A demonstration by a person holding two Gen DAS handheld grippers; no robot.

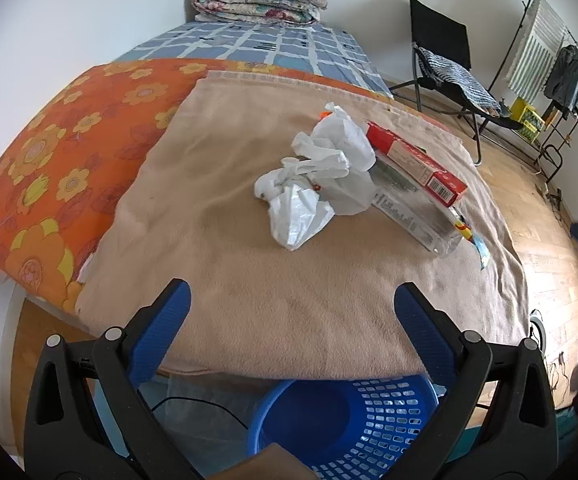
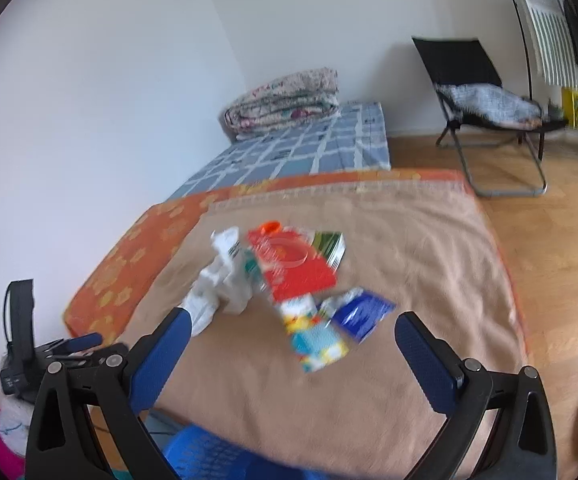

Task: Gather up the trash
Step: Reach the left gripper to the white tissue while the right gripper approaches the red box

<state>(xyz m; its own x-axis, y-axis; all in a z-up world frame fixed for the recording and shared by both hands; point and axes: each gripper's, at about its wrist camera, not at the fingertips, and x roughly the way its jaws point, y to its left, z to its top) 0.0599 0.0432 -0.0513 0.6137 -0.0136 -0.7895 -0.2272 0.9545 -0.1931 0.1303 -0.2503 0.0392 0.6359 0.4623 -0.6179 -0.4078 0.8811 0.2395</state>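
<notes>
Right now both grippers, left (image 1: 291, 300) and right (image 2: 291, 336), are hovering empty with fingers spread over the trash (image 1: 353, 172) heaped on the blanket (image 1: 249, 280), risking snagging fabric or scattering loose wrappers beyond the basket (image 1: 349, 420).

text: none legible | red box (image 1: 417, 160): barcode, print too small to read

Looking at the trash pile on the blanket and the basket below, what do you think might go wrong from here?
The crumpled white bags are limp and may snag or drag neighbouring items. The red box rests on a clear package near the blanket's right edge; a nudge might slide it to the floor, missing the blue basket.
</notes>
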